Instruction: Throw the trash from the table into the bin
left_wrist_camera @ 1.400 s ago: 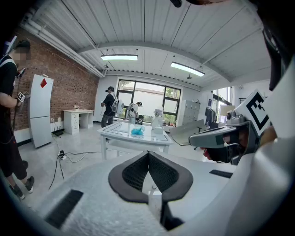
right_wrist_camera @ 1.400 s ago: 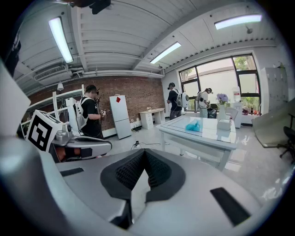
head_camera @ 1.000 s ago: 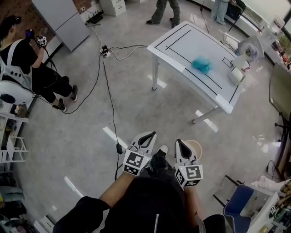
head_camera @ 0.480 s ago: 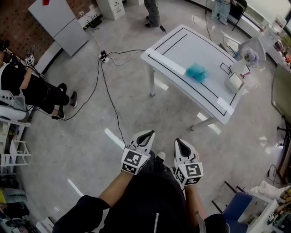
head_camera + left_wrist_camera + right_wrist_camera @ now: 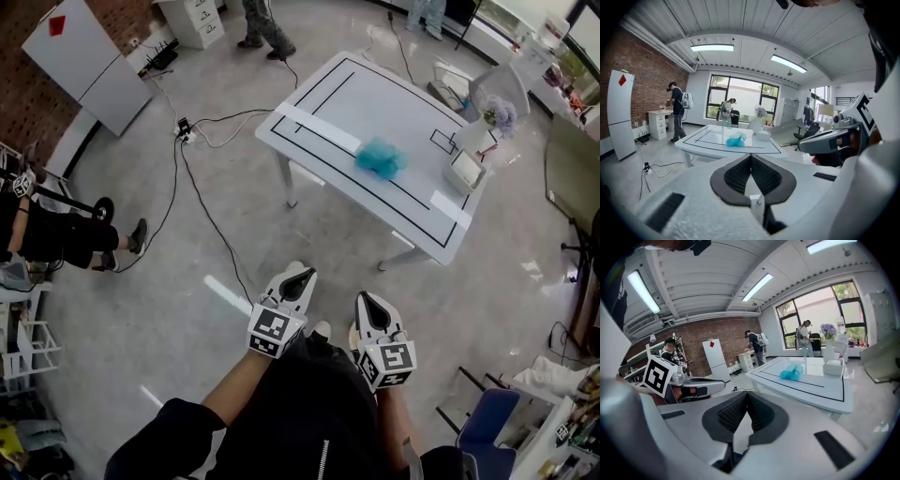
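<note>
A crumpled teal piece of trash [image 5: 380,157] lies on the white table [image 5: 328,98], which is marked with black lines. It also shows as the teal trash [image 5: 736,139] in the left gripper view and the teal trash [image 5: 792,372] in the right gripper view. Both grippers are held side by side over the floor, well short of the table and pointing toward it. My left gripper [image 5: 300,278] is shut, with nothing between its pads [image 5: 751,158]. My right gripper [image 5: 366,302] is shut and empty too, its jaws meeting at the tip [image 5: 747,394]. A sliver of a pale round container [image 5: 352,335] shows on the floor by the right gripper.
A small white box [image 5: 464,171] and a vase of flowers [image 5: 497,114] stand at the table's far right end. Cables [image 5: 202,197] trail across the floor on the left. A seated person [image 5: 47,234] is at the left edge. A blue chair [image 5: 487,427] stands at the lower right.
Both grippers have travelled forward together, still shut. The table and teal trash have come nearer and slid left in the head view. The seated person has slid toward the left edge.
</note>
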The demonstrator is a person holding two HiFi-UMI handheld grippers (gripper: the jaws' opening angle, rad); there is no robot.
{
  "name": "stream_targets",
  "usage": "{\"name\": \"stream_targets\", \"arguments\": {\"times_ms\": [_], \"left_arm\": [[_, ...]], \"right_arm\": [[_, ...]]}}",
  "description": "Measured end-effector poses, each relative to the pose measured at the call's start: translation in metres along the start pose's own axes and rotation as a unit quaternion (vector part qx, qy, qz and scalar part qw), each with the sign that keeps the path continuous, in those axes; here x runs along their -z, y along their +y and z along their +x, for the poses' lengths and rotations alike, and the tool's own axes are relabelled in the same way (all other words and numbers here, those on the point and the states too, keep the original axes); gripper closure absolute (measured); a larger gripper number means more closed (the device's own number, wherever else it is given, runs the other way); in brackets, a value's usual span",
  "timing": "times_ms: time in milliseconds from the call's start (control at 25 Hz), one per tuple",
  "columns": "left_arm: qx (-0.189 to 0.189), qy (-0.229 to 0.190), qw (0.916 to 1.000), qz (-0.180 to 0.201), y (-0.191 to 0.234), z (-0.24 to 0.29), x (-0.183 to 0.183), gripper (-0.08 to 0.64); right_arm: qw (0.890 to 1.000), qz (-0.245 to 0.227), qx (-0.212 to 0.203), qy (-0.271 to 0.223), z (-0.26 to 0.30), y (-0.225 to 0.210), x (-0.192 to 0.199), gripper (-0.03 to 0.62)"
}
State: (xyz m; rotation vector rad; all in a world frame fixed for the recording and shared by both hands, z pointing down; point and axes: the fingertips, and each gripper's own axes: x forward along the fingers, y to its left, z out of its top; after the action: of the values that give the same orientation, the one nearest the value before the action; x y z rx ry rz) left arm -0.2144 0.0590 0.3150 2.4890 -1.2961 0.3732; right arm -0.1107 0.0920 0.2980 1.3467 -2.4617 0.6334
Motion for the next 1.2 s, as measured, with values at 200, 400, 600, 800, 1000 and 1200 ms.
{"name": "stream_targets", "arguments": {"times_ms": [200, 400, 600, 800, 1000, 1200], "left_arm": [[0.035, 0.006, 0.9993, 0.010, 0.026, 0.046, -0.011, 0.552], [0.064, 0.012, 0.9974, 0.029, 0.072, 0.093, -0.029, 0.552], [0.086, 0.009, 0.9955, 0.041, 0.127, 0.130, -0.057, 0.552], [0.102, 0.009, 0.9930, 0.059, 0.163, 0.168, -0.072, 0.552], [0.116, 0.019, 0.9909, 0.065, 0.164, 0.207, -0.075, 0.552], [0.119, 0.026, 0.9909, 0.057, 0.155, 0.233, -0.073, 0.552]], "right_arm": [[0.999, 0.017, 0.038, 0.000, 0.039, -0.030, -0.016, 0.583], [0.998, 0.029, 0.059, -0.001, 0.096, -0.046, -0.044, 0.583], [0.995, 0.038, 0.088, 0.001, 0.146, -0.062, -0.071, 0.583], [0.992, 0.051, 0.116, -0.012, 0.180, -0.084, -0.089, 0.583], [0.990, 0.063, 0.127, -0.012, 0.197, -0.115, -0.094, 0.583], [0.989, 0.055, 0.134, -0.009, 0.217, -0.151, -0.095, 0.583]]}}
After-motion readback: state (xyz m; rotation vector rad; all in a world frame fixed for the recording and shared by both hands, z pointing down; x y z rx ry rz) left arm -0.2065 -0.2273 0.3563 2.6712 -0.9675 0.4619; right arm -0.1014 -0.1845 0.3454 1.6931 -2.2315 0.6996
